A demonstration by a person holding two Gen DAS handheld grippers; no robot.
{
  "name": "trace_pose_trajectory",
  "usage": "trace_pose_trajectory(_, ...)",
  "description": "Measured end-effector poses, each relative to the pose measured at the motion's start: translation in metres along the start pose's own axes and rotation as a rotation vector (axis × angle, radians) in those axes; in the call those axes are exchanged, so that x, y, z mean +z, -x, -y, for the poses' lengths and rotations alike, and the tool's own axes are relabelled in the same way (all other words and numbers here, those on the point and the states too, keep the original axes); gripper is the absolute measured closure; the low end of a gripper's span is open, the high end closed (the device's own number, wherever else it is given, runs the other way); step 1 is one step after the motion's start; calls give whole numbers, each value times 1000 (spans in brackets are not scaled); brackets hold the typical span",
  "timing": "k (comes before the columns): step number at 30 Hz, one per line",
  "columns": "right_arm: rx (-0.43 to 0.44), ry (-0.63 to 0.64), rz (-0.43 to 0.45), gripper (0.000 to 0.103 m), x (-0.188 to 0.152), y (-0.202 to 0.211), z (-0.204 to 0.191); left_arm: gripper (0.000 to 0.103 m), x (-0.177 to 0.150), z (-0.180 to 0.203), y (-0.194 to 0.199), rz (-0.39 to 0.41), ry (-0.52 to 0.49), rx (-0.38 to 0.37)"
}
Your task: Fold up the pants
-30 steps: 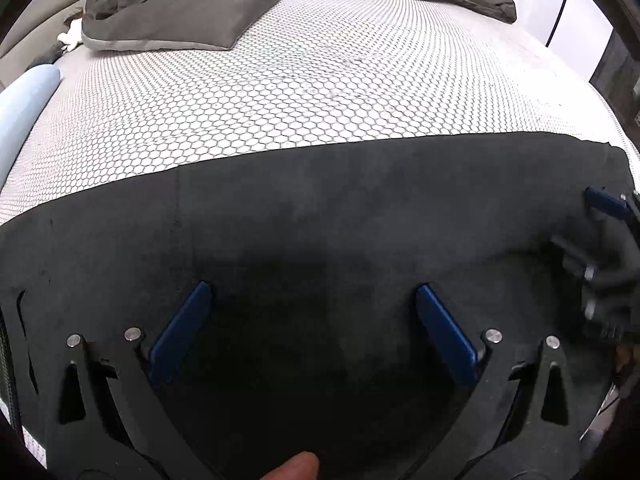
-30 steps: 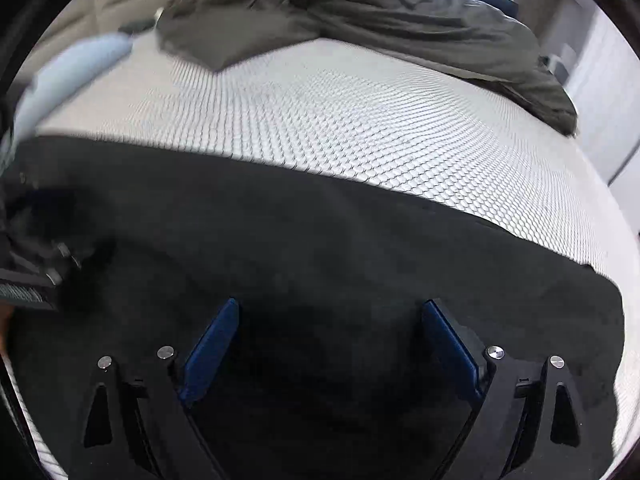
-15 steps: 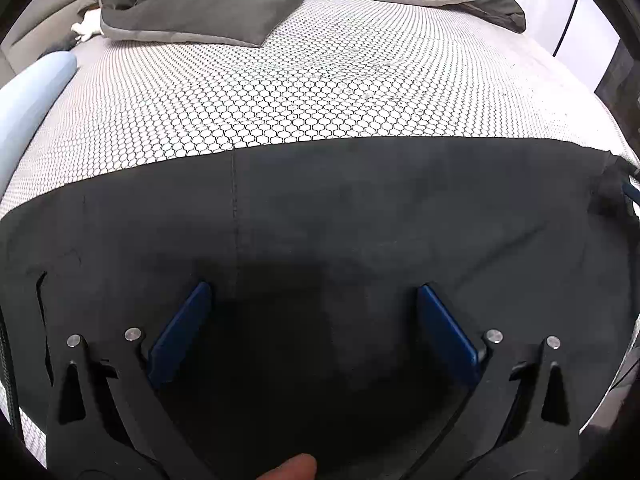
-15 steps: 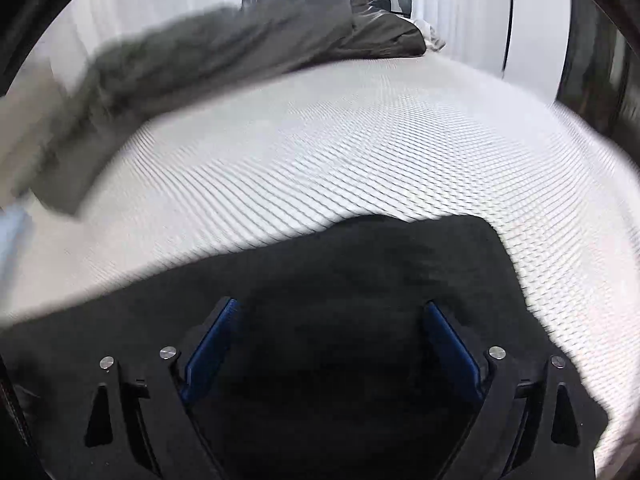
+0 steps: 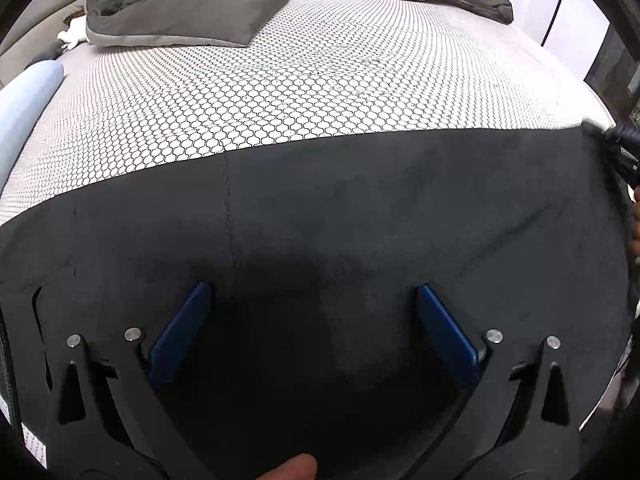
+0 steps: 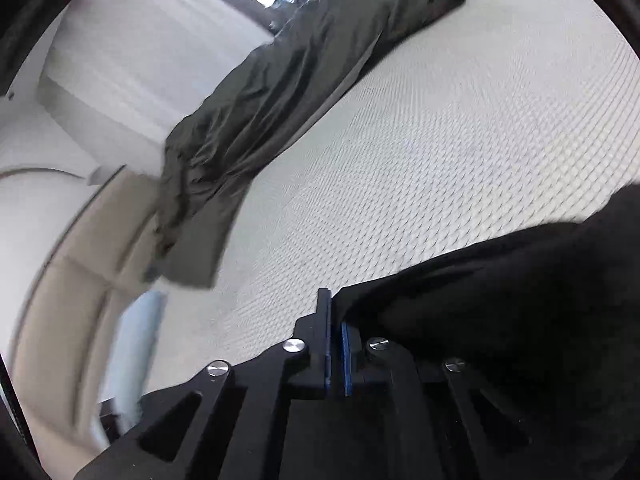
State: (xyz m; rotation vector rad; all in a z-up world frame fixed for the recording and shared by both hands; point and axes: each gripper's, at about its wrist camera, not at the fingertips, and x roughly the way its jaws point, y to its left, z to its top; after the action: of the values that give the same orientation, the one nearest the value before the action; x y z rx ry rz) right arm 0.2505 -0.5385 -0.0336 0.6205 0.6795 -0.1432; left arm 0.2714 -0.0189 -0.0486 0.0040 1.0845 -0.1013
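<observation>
My left gripper [image 5: 312, 328] hung with its two blue pads spread wide apart over the black fabric pants [image 5: 360, 220], nothing pinched between them. The pants lay flat across the lower half of the left wrist view, their straight far edge running from the left rim to the right rim, with a thin seam line crossing them left of centre. They rested on the white mattress cover with a black honeycomb print [image 5: 304, 80], which filled the middle of that frame. A crumpled olive-grey blanket [image 5: 192, 12] sat along the top, and a pale blue cushion [image 5: 24, 96] showed at the left edge. My fingertip [image 5: 292, 470] peeked in at the bottom centre.

In the right wrist view the picture was tilted and blurred. My right gripper [image 6: 335, 320] had just snapped closed, its blue pads drawn together at lower centre. The black cloth bunched right against them on the right side, and its edge appeared to be caught between the pads.
</observation>
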Motion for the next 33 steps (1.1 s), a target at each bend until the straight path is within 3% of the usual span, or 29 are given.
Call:
trace_pose_trajectory(1,-81,10,-9,90,0,-6,3,1,1,0,-1,2,2,-1)
trace_pose_trajectory(2,-103,4,-40,79,0,-12,7,1,2,-1,-2,3,3,1)
trace_pose_trajectory(4,-93,-11,-84,78,-1,-13,13,1,1,-3,0,4,10,11)
trace_pose_trajectory(8,-163,88,-30,68,-2,28,-7,1,6,-2,17,58,11,-14)
trace_pose_trajectory(10,-184,187,-3,67,-24,63,-29,1,14,4,21,89,-5,-32)
trace_pose_trajectory(12,-160,304,-32,67,-44,68,-62,1,26,19,17,96,-41,-62)
trace_pose_trajectory(15,-99,480,-131,66,-73,37,-118,1,40,29,-3,66,-51,-56)
trace_pose_trajectory(19,-97,642,-261,66,-112,-20,-167,1,51,20,-30,21,-5,-30)
trace_pose_trajectory(22,-195,768,-251,66,-127,-35,-181,0,50,6,-36,11,-3,25)
trace_pose_trajectory(24,-257,785,-222,66,-119,-32,-173,0,48,-12,-35,17,17,93)
trace_pose_trajectory(28,-603,677,-85,53,-84,-16,-110,0,43,-47,-31,24,92,141)
trace_pose_trajectory(30,-576,552,-77,53,-66,-1,-85,0,41,-54,-25,22,118,144)
trace_pose_trajectory(33,-516,513,-48,53,-58,27,-85,1,38,-43,-6,32,122,84)
